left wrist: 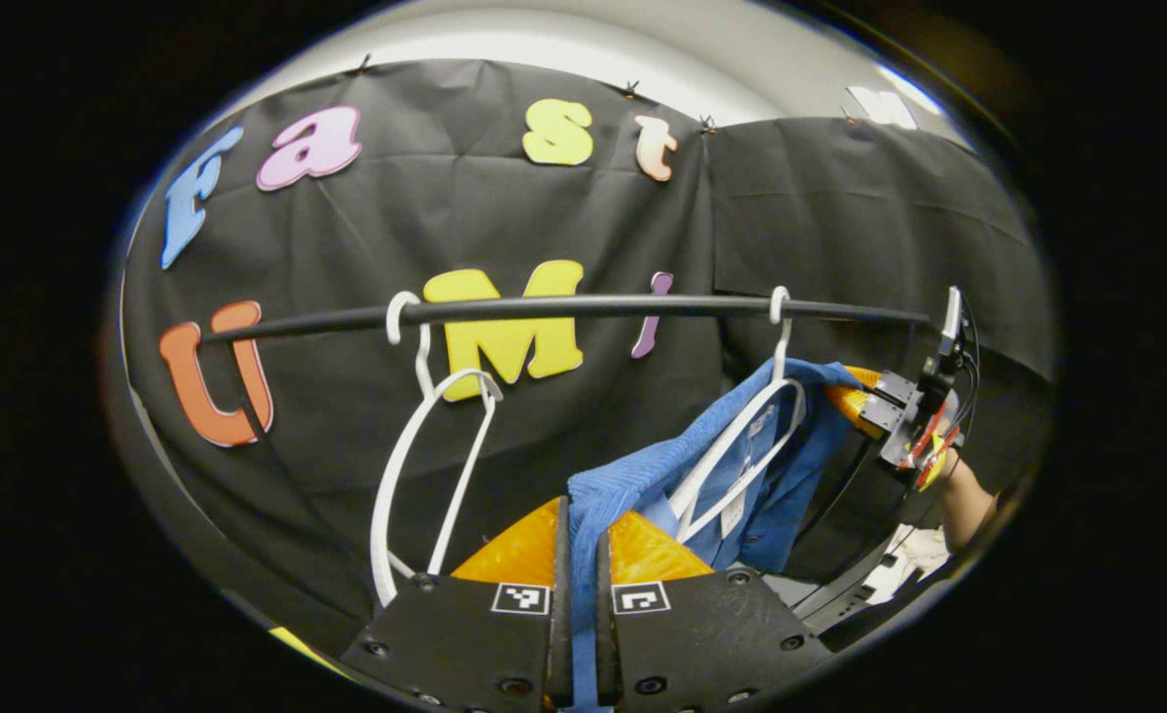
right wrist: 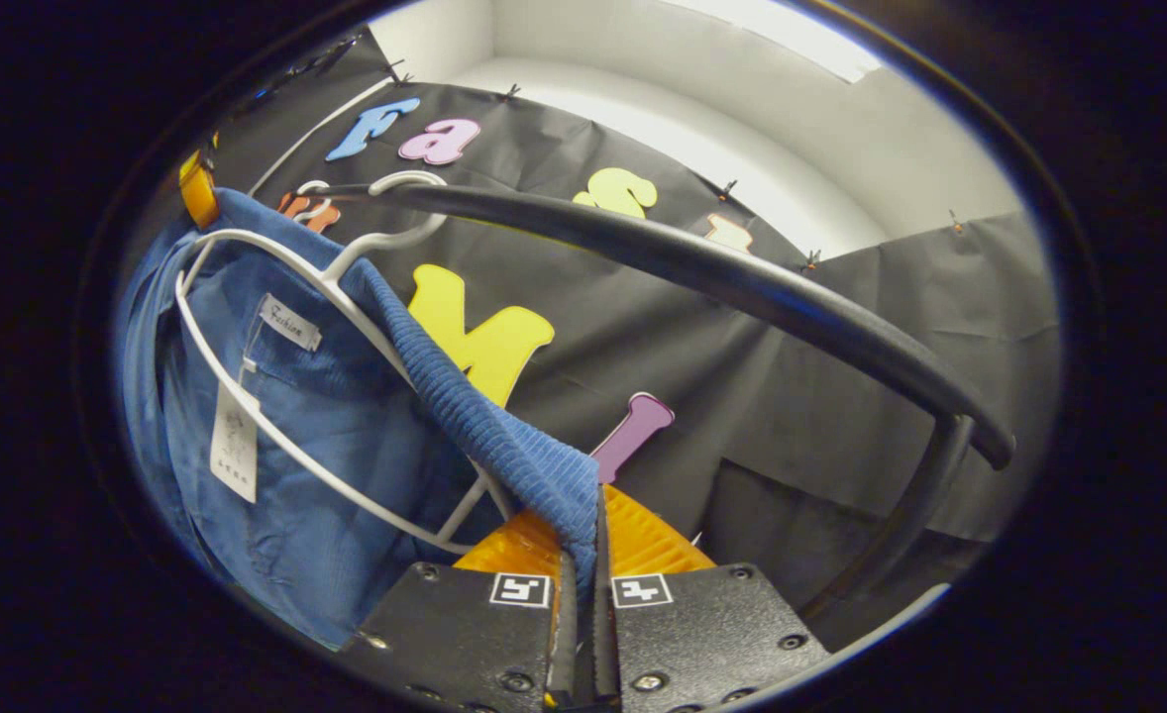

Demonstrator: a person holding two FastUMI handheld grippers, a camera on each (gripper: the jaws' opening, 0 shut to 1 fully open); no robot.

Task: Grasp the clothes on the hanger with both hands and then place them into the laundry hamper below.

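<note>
In the left gripper view, a blue ribbed garment (left wrist: 732, 465) hangs on a white hanger (left wrist: 742, 456) whose hook sits over a black rail (left wrist: 564, 309) running left to right across the booth. The garment's long axis slants from the hanger's shoulder at upper right down to lower left, where a fold of it runs into the left gripper (left wrist: 582, 555). That gripper's fingers are pressed together on the blue cloth, which fills the narrow slot between them. A second white hanger (left wrist: 425, 475), bare, hangs farther left on the same rail. At the right, the right gripper (left wrist: 866, 401) meets the far shoulder of the garment, held by a hand (left wrist: 960, 495) partly cut off at the edge.

In the right gripper view, the ribbed edge of the blue garment (right wrist: 484, 426) slopes from the hanger's neck at upper left down to the right gripper (right wrist: 583, 569), whose fingers pinch it between them. The garment's smoother inner side (right wrist: 296, 475) hangs to the left, cut off at the bottom. A white neck label (right wrist: 289, 323) and a hanging tag (right wrist: 232, 446) carry small print, too small to make out reliably. The rail's upright post (right wrist: 901, 515) stands at the right.
</note>
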